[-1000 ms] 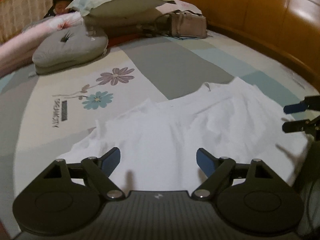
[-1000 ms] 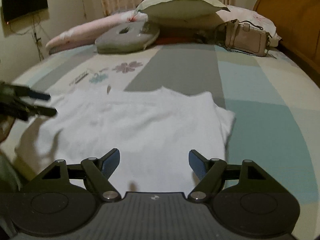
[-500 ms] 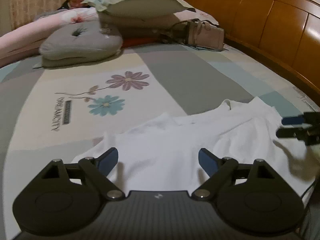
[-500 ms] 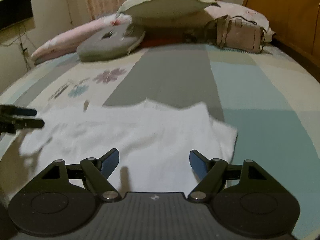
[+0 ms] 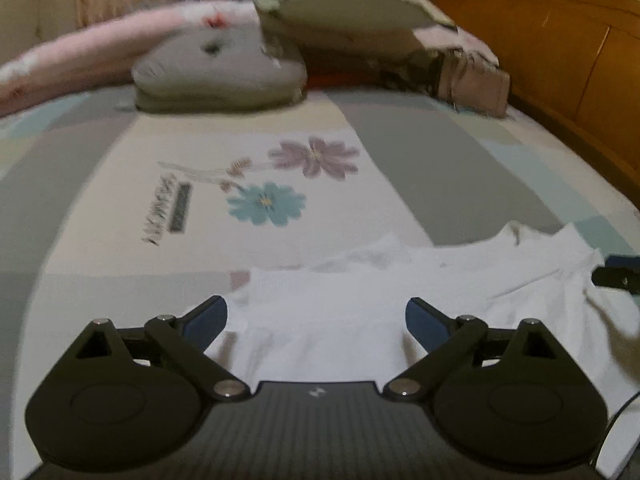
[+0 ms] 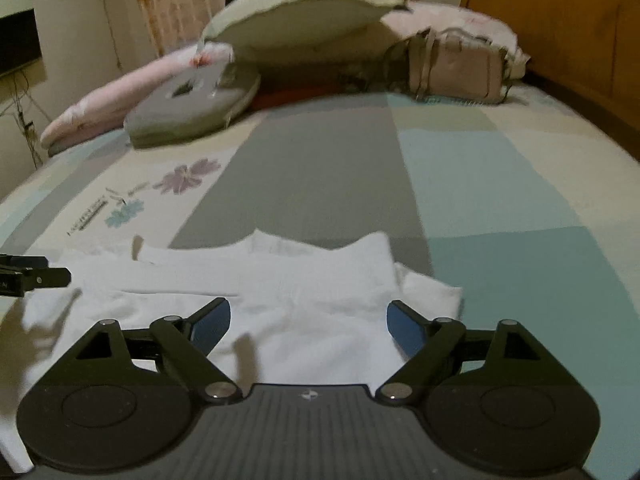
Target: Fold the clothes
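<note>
White garment (image 5: 340, 312) lying partly folded on the patterned bed sheet (image 5: 420, 168), at the near edge, well apart from the grey cushion (image 5: 216, 76). Left gripper (image 5: 316, 316) and right gripper (image 6: 308, 316) above the garment, jaws spread and opening, pads clear of the cloth.

The left claw (image 5: 316, 320) is matte black — two round discs at its base, each with a raised circle, joined by a ribbed grey plate bearing a small white emblem. Angled black links with silver pivot screws carry fingers (image 5: 206, 322) padded in dark blue. The right claw (image 6: 308, 320) is built alike — same discs, screws, ribbed plate, blue pads (image 6: 404, 326).
</note>
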Demonstrator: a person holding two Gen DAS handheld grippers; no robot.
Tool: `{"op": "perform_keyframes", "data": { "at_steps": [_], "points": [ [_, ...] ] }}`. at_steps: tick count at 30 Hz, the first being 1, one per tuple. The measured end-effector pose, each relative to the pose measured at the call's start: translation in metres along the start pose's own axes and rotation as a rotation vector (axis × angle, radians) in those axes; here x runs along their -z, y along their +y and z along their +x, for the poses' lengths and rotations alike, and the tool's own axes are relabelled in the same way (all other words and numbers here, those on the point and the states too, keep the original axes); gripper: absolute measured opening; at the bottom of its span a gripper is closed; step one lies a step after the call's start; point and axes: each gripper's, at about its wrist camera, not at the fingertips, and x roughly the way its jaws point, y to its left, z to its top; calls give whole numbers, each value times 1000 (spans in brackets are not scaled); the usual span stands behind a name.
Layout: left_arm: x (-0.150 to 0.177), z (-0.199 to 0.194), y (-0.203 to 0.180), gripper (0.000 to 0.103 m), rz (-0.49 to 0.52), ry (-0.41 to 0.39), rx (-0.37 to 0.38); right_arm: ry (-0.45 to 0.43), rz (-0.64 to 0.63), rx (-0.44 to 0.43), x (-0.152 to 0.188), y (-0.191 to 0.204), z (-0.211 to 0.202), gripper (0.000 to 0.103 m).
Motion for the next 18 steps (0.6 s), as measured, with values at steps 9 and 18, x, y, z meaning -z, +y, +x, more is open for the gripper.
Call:
{"op": "perform_keyframes", "data": {
  "at_steps": [9,18],
  "points": [
    [39,-35,-35,96,6,59,77,32,18,-16,47,5,-50,93],
    [54,-61,-39,96,-39,101,50,5,23,10,60,5,-90,95]
  ]
}}
